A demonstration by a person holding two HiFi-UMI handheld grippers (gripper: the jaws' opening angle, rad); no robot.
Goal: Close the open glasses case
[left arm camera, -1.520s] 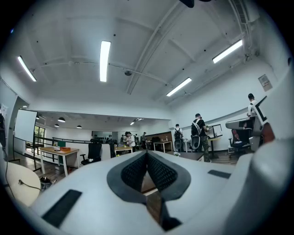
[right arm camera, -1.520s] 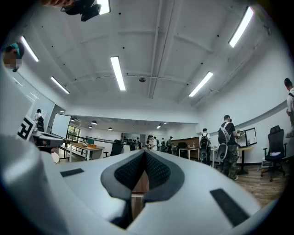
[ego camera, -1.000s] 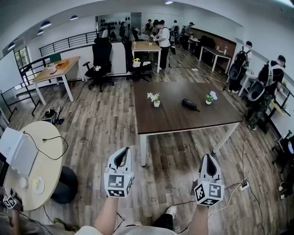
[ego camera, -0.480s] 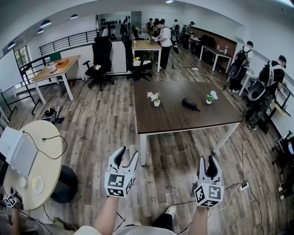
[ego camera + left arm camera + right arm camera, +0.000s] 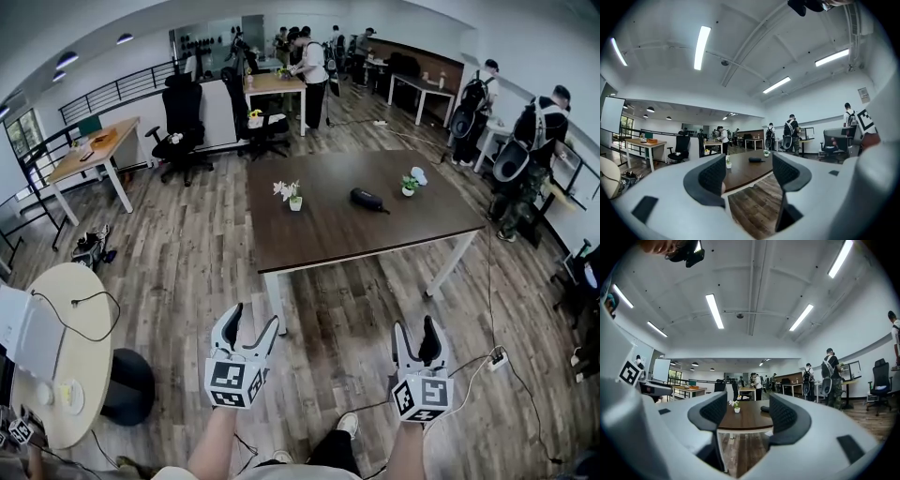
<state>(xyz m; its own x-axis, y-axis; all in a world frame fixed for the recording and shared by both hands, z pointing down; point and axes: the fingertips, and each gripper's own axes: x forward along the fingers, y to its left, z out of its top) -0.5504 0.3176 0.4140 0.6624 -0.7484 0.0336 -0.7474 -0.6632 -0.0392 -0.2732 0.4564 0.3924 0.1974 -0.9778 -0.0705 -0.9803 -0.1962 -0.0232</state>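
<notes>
A dark oblong glasses case lies on the brown table, far ahead of both grippers; from here I cannot tell whether its lid stands open. In the left gripper view the glasses case shows small between the jaws, and in the right gripper view it shows beside the right jaw. My left gripper and right gripper are held level over the wooden floor, short of the table. Both have just been opening and stand open, with nothing between the jaws of the left gripper or the right gripper.
On the table stand a white flower pot and a small green plant. A round table with a laptop is at my left. Office chairs stand behind, people at the right. A power strip lies on the floor.
Both grippers' jaws went from shut to wide open. Both hands sank a little in the picture and the table has drawn slightly nearer and to the left.
</notes>
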